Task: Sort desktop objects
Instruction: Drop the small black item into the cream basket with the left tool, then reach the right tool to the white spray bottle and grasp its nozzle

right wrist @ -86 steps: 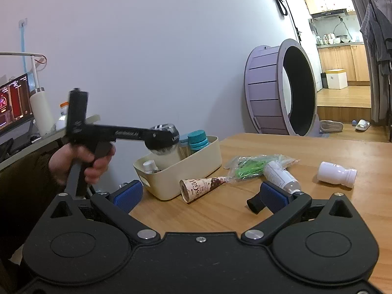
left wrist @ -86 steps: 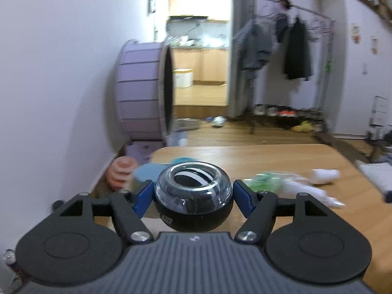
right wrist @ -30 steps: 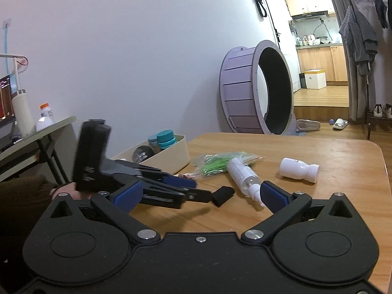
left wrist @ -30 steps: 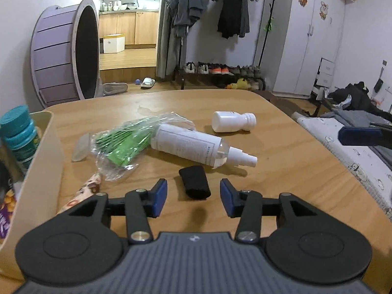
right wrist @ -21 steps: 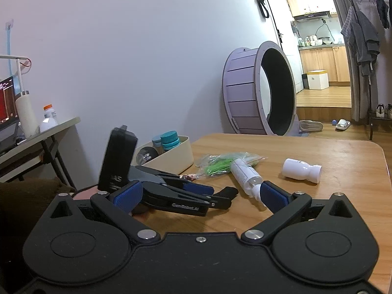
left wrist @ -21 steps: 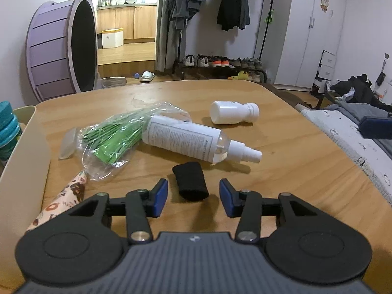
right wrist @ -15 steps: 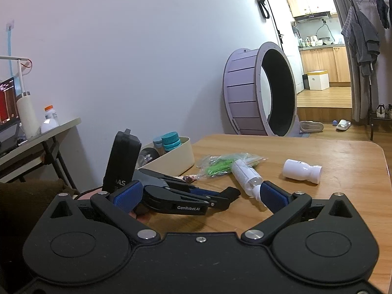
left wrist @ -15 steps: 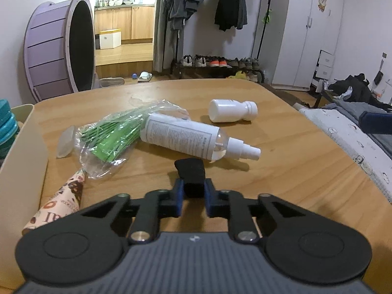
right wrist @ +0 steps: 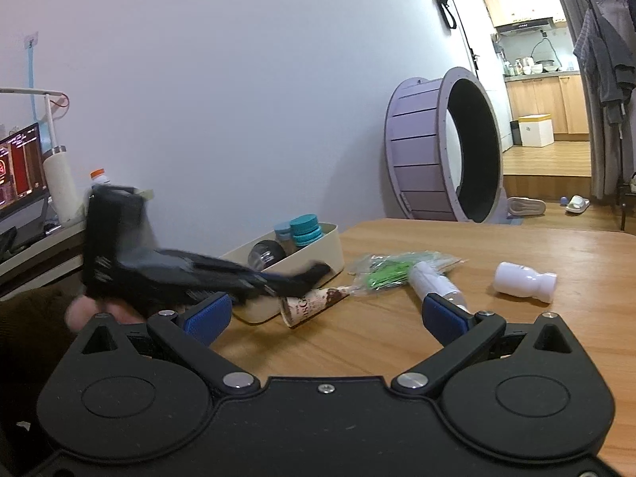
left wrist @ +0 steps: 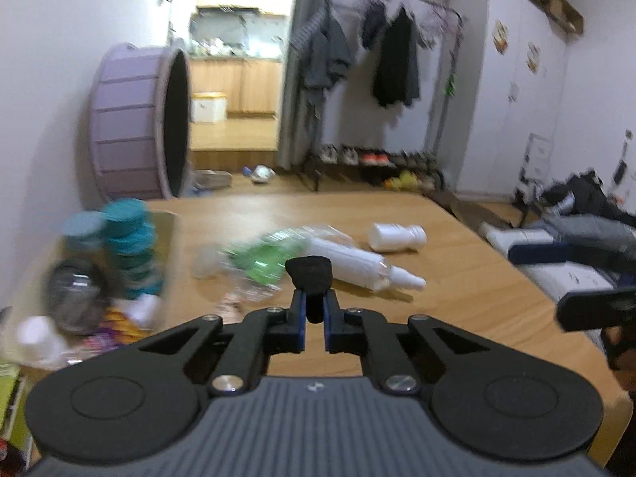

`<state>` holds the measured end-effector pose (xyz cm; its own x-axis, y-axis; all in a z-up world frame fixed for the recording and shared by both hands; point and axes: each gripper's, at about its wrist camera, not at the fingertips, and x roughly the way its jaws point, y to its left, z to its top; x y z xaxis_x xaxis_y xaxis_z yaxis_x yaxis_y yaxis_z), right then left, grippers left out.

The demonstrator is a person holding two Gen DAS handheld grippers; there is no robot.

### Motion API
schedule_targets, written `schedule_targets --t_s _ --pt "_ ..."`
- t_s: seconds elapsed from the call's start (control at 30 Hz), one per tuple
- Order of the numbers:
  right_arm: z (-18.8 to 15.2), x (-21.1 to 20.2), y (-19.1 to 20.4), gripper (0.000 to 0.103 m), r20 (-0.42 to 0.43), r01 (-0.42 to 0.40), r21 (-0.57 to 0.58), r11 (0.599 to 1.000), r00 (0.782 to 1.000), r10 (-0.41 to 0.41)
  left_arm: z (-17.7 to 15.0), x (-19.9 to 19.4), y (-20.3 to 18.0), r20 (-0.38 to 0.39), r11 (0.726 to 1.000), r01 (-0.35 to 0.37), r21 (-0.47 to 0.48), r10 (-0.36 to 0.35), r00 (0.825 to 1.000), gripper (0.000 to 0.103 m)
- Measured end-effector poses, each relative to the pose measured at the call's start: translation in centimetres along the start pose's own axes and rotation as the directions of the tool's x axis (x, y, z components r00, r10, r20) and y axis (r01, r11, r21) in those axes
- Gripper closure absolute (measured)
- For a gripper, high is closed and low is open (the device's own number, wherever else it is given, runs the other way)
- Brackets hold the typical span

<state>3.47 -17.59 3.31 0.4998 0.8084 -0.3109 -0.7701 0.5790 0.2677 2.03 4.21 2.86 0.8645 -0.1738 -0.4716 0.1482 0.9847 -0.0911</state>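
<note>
My left gripper is shut on a small black pad, held above the wooden table. In the right wrist view the left gripper hangs blurred beside the cream bin, the black pad at its tip. The bin holds teal jars and a dark ball. On the table lie a spray bottle, a green packet, a white bottle and a paper-wrapped roll. My right gripper is open with nothing in it.
A purple wheel leans against the wall behind the table. A side desk with a monitor and a tall white cylinder stands to the left. A clothes rack and a bed lie beyond the table's far and right edges.
My left gripper closed on the black pad, lifted it off the table and swung left toward the bin. The right gripper stayed open and nearly still.
</note>
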Motion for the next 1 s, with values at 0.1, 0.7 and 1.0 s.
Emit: schedule_targets --t_s 0.1,0.7,1.0 --pt "-0.1 0.5 0.4 0.0 -0.009 -0.01 0.0 1.0 1.0 0.01 0.1 -2.3 2.3 0.028 0.997 -0.059 -0.044 0.061 0.998 0.095" --pt "-0.4 2.4 0.9 0.0 -0.055 -0.012 0.002 1.0 0.998 0.012 -1.2 -2.6 7.7 -0.043 0.976 -0.189 -0.111 0.186 0.982 0.064" --pt "-0.4 2.7 -0.1 0.0 -0.062 0.037 0.015 0.999 0.997 -0.036 -0.9 -3.4 5.4 0.006 0.991 -0.093 -0.094 0.094 0.996 0.055"
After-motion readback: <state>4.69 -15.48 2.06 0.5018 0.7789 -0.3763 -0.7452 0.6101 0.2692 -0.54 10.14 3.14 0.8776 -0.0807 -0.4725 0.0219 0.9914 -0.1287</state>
